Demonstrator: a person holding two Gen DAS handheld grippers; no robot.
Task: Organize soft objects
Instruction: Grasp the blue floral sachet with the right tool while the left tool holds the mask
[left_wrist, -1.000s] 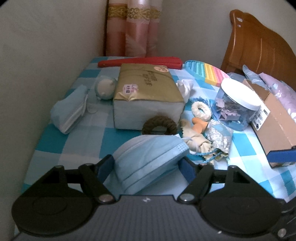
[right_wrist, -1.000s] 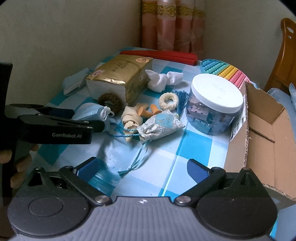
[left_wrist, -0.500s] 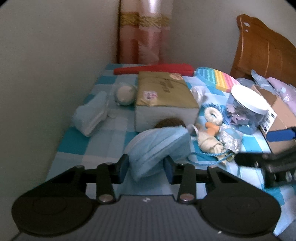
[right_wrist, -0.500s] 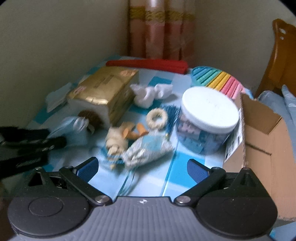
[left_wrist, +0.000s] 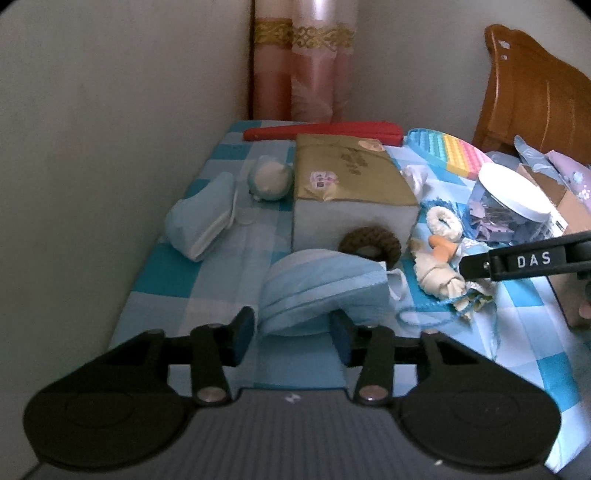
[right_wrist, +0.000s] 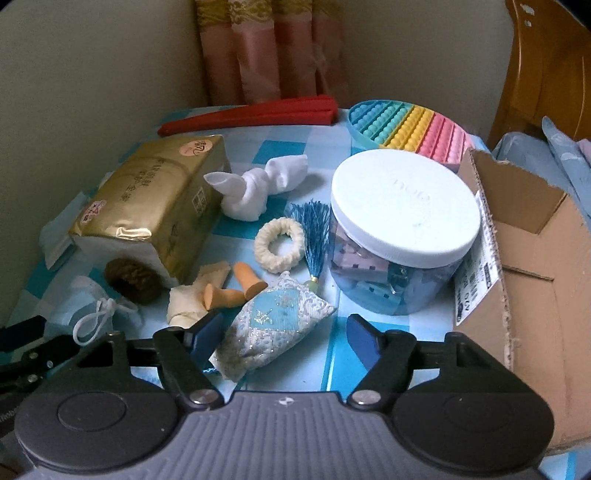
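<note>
blue face mask (left_wrist: 325, 291) between opening left gripper (left_wrist: 291, 332) pads

Left wrist view: looking steeply down, close over the blue mask (left_wrist: 325, 291). Right wrist view: looking down, close over the sachet (right_wrist: 275, 325). Both are sharing the gold tissue pack (left_wrist: 351, 177) (right_wrist: 147, 206) and the jar (left_wrist: 513, 206) (right_wrist: 402, 221).

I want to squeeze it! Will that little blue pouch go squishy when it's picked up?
Probably. The pouch looks like stuffed cloth, so it should dent. It lies flat, so it likely won't roll. Its cord would dangle.
</note>
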